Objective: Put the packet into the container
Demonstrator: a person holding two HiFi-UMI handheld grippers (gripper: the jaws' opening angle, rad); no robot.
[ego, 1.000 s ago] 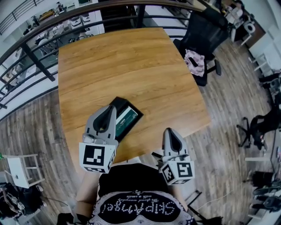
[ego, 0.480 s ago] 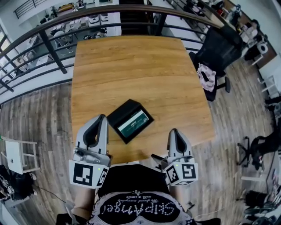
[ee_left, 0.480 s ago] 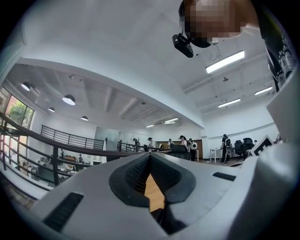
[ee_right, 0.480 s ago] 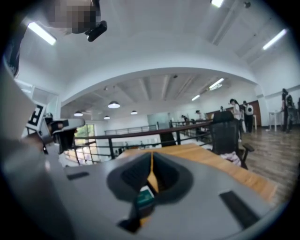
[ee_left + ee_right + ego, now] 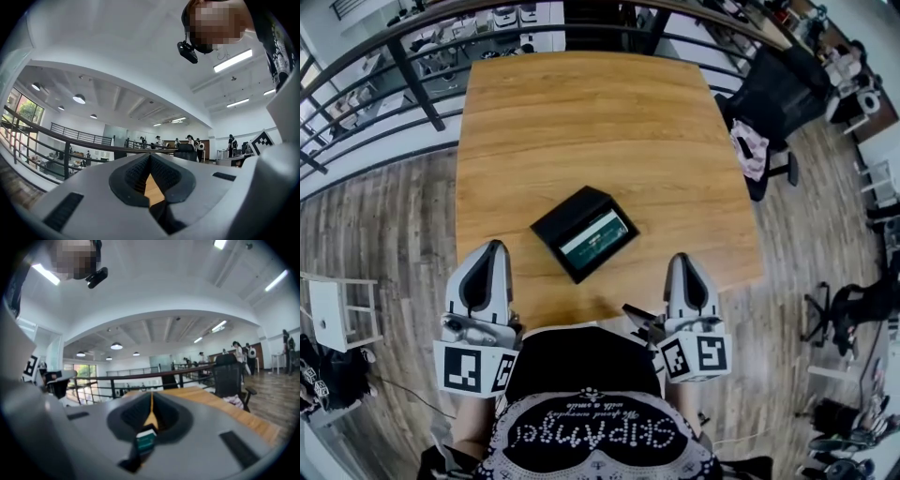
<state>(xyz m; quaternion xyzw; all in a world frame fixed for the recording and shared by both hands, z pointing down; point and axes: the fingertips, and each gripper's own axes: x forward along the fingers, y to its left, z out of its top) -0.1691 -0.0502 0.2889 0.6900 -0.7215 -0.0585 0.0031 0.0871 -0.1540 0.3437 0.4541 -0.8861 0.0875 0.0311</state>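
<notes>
A black container (image 5: 551,225) lies open on the wooden table (image 5: 600,122), near its front edge. The green and white packet (image 5: 598,236) rests inside it. My left gripper (image 5: 493,247) is held at the table's front edge, left of the container and apart from it, jaws shut and empty. My right gripper (image 5: 682,258) sits at the front edge to the container's right, also shut and empty. In the left gripper view the left gripper (image 5: 150,157) shows only bare wood through the gap below its tips. In the right gripper view the packet (image 5: 146,440) shows beneath the right gripper (image 5: 151,397).
A dark metal railing (image 5: 403,70) runs behind and to the left of the table. A black office chair (image 5: 773,89) with a pink cloth (image 5: 750,150) stands at the right. A white stool (image 5: 337,314) is on the wood floor at the left.
My left gripper has drawn back from over the container's left side to the table's front edge. The packet stays in the container. The right gripper has barely moved.
</notes>
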